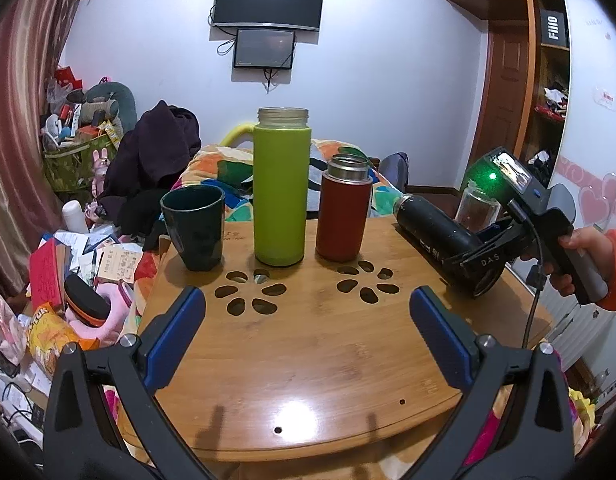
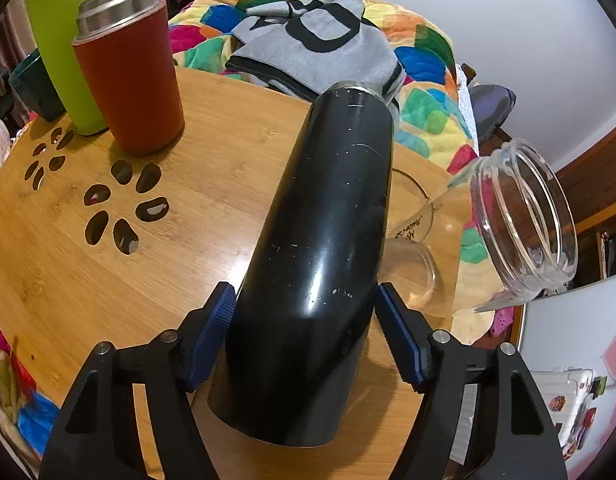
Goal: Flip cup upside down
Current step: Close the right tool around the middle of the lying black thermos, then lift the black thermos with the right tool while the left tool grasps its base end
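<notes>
Gripping the black flask (image 2: 319, 248) near its base, the right gripper (image 2: 304, 332) has both blue pads pressed on the dark body. The flask lies tilted over, its long axis running away from the tool toward its metal mouth, which in the left wrist view points leftward toward the red flask (image 1: 341, 216). It hangs over the right part of the wooden table (image 1: 308, 352); whether its base rests on the wood cannot be told. To end mouth-down it probably needs a further roll of the wrist before it is lowered.

The left gripper (image 1: 308, 320) hovers near the front edge of the table, jaws wide apart and holding nothing, well apart from the black flask, so the right hand (image 1: 579, 256) is the one placed to finish the turn.

Just beside the black flask stands a clear glass jar (image 2: 519, 216), close enough that a swinging mouth could knock it. Farther left, the red flask, green bottle (image 1: 282, 188) and dark mug (image 1: 194, 228) stand upright in a row.
</notes>
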Available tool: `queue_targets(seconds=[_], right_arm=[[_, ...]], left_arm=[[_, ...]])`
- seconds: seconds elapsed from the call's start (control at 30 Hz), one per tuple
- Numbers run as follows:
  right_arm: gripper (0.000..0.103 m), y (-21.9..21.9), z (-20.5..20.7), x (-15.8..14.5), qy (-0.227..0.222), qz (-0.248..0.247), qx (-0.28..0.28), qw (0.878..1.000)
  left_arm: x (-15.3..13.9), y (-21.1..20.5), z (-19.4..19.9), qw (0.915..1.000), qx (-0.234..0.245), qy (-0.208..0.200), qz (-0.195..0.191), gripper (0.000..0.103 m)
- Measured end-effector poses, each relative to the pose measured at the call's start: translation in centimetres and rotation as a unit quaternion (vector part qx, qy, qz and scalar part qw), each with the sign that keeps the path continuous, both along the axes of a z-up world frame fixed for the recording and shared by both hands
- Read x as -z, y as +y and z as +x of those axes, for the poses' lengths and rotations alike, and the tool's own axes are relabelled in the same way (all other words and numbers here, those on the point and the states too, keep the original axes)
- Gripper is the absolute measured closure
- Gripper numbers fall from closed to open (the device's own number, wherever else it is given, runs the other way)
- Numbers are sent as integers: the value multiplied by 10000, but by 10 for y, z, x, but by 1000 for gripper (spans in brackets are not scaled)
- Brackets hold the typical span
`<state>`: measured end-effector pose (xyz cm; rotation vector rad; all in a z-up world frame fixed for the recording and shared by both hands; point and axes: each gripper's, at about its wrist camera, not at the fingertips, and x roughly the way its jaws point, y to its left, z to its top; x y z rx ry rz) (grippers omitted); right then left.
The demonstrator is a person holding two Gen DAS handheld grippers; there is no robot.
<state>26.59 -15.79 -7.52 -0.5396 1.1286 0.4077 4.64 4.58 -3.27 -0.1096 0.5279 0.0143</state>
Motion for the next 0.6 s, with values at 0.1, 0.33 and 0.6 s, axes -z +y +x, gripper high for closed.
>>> queue_targets(seconds=[0.1, 0.33, 0.6], right_arm=[[34, 5, 0, 1, 37, -57, -42, 10000], [35, 10, -20, -4, 329, 278, -179, 9989], [35, 6, -66, -8, 322, 645, -525, 9960]], left_arm=[[2, 4, -3, 10000, -25, -12, -70, 0], [7, 8, -2, 9998, -28, 62, -166, 0], [7, 0, 8, 9988, 315, 243, -291, 0]])
